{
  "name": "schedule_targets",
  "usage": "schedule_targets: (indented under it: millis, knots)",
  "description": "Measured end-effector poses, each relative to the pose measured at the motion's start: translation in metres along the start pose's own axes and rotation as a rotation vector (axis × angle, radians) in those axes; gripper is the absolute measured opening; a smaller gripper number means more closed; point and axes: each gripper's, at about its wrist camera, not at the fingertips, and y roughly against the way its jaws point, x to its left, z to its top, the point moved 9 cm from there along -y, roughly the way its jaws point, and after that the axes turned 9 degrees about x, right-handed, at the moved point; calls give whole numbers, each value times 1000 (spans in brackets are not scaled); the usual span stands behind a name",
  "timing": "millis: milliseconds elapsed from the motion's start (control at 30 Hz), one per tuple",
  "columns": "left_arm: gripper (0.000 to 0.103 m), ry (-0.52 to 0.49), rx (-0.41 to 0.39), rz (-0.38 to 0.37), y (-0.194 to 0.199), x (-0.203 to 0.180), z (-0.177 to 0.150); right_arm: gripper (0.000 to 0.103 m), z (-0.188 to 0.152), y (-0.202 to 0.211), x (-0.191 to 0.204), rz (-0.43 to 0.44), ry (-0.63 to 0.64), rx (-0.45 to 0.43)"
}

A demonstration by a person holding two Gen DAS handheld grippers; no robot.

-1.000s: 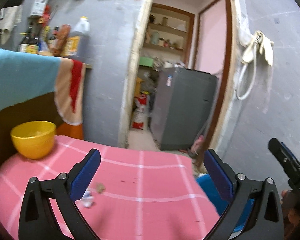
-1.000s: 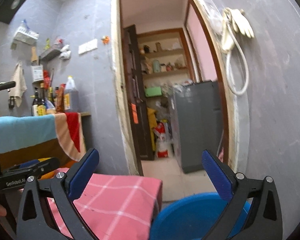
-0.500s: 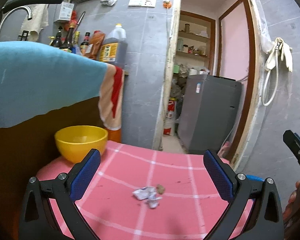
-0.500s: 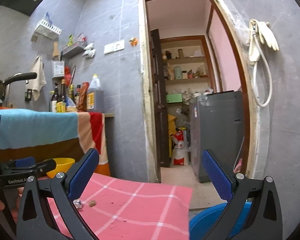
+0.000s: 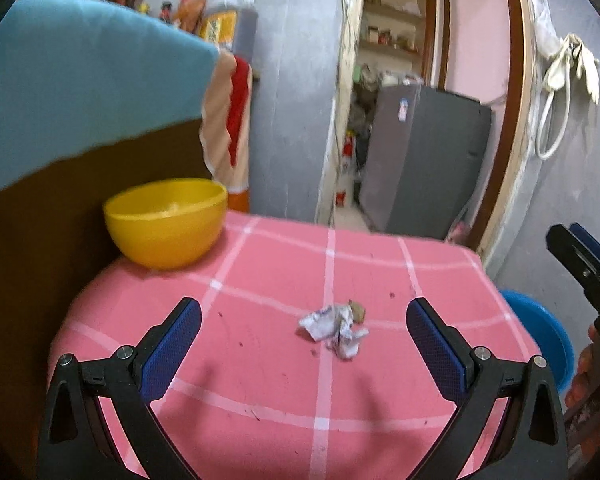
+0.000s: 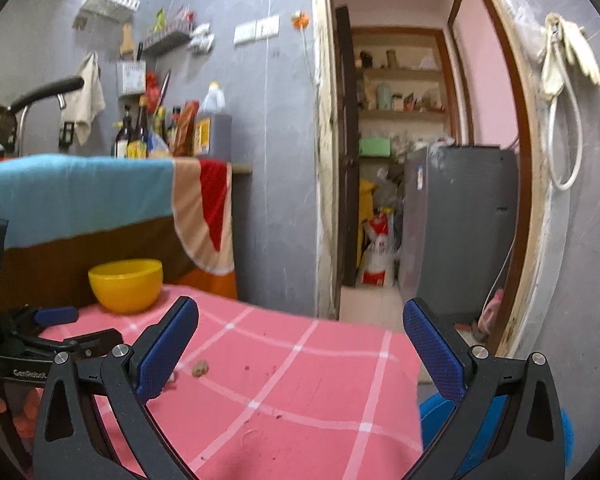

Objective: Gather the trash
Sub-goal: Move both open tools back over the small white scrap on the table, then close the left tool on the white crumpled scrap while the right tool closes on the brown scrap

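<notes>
A crumpled white paper scrap [image 5: 334, 330] lies on the pink checked tablecloth [image 5: 276, 392], with a small brown crumb [image 5: 357, 311] touching its far side. My left gripper [image 5: 300, 336] hovers open just in front of the paper, which sits between and slightly beyond its blue pads. In the right wrist view the brown crumb [image 6: 200, 368] shows next to the left pad, the paper mostly hidden behind it. My right gripper [image 6: 300, 344] is open over the table's right part, holding nothing. It also appears as a black tool [image 5: 584, 264] at the right edge.
A yellow bowl [image 5: 166, 222] stands at the table's far left corner. A blue basin [image 5: 540, 332] sits on the floor past the table's right edge. A striped towel [image 5: 80, 76] drapes over a counter on the left. An open doorway [image 5: 400, 120] with a grey appliance lies beyond.
Both grippers have swung left and tilted down toward the table. The paper scrap now sits centred and closer between my left pads. Both stayed open.
</notes>
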Motion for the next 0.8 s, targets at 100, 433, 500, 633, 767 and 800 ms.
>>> schedule_targets:
  millis: [100, 433, 500, 633, 767, 800]
  knots:
    - [98, -7, 54, -7, -11, 0, -4, 103, -7, -15, 2, 15, 0, 72]
    - [50, -12, 248, -80, -53, -2, -20, 86, -29, -66, 16, 137, 5, 306]
    - [43, 8, 273, -111, -59, -1, -21, 84, -35, -72, 20, 147, 16, 348]
    - [38, 23, 295, -152, -67, 0, -19, 75, -43, -82, 29, 167, 35, 415]
    - [25, 19, 338, -202, -72, -6, -24, 66, -52, -94, 38, 194, 44, 487]
    - [23, 13, 342, -200, -72, -8, -25, 64, -53, -97, 40, 200, 44, 503]
